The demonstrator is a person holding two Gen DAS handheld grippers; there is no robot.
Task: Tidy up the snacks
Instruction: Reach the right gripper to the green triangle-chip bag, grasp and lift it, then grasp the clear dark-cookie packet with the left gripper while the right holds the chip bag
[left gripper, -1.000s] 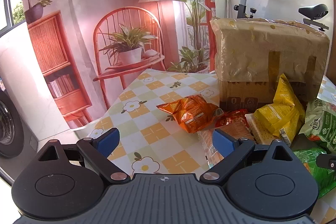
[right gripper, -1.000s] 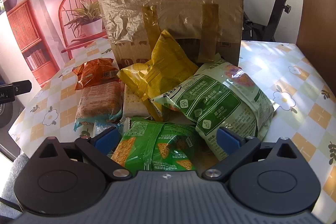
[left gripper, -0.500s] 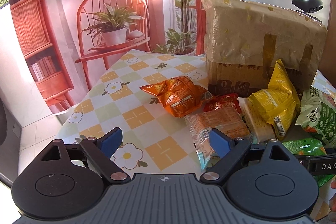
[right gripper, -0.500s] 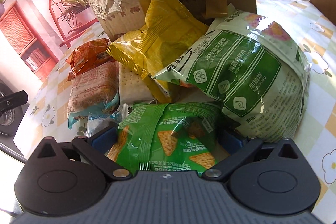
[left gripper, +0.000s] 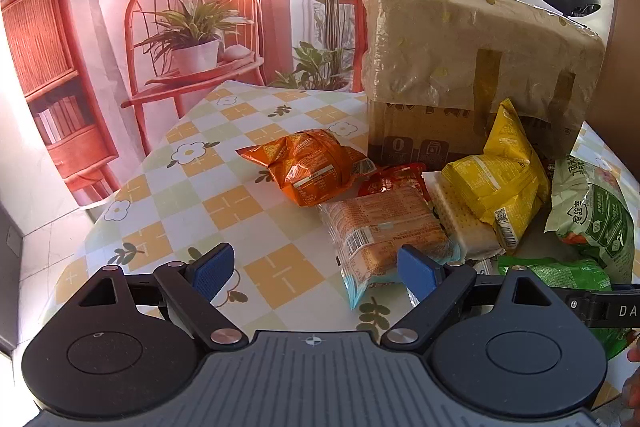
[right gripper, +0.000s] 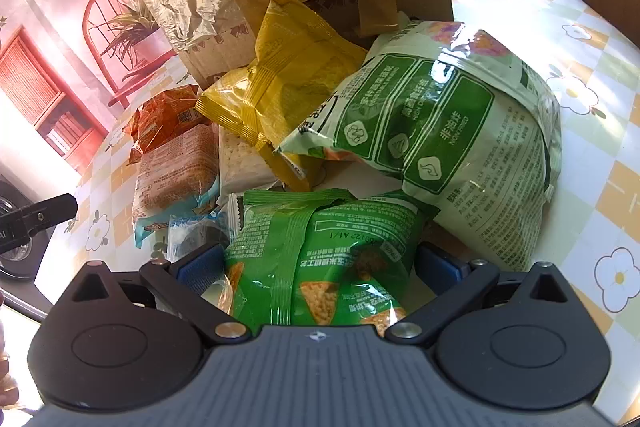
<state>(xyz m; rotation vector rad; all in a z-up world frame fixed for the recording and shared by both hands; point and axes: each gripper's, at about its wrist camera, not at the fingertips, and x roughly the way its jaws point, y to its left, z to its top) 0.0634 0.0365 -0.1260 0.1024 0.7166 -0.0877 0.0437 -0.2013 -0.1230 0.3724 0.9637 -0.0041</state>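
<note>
Writing is readable on only a few packs. On the large pale green bag (right gripper: 448,115), the right wrist view shows "NON FRIED" under Chinese characters in one of its dark green panels, and part of "HIGH DIETARY" in the panel beside it; the fine print lower down is too small to read. The bright green chip bag (right gripper: 316,259) carries upside-down Chinese text and a printed date code that I cannot make out fully. The cardboard box (left gripper: 472,67) at the far side is wrapped in crinkled film and tape, so only fragments of its printing show. Letters "DA" appear on a black bar at the right edge of the left wrist view, cut off there.

Snacks lie piled on the checked, flowered bench (left gripper: 224,203) in front of the box: an orange pack (left gripper: 308,167) far left, a clear-wrapped biscuit pack (left gripper: 384,227), a pale cracker slab (left gripper: 460,223) half under a yellow bag (left gripper: 500,179). A small red pack (left gripper: 394,179) is mostly hidden.

The left tongs (left gripper: 312,267) are spread wide over bare bench, its jaws having just narrowed slightly, its right finger overlapping the biscuit pack's near end; contact is unclear. The right tongs (right gripper: 316,267) straddle the bright green chip bag, jaws spread wide beside its edges; whether they press it I cannot tell.
</note>
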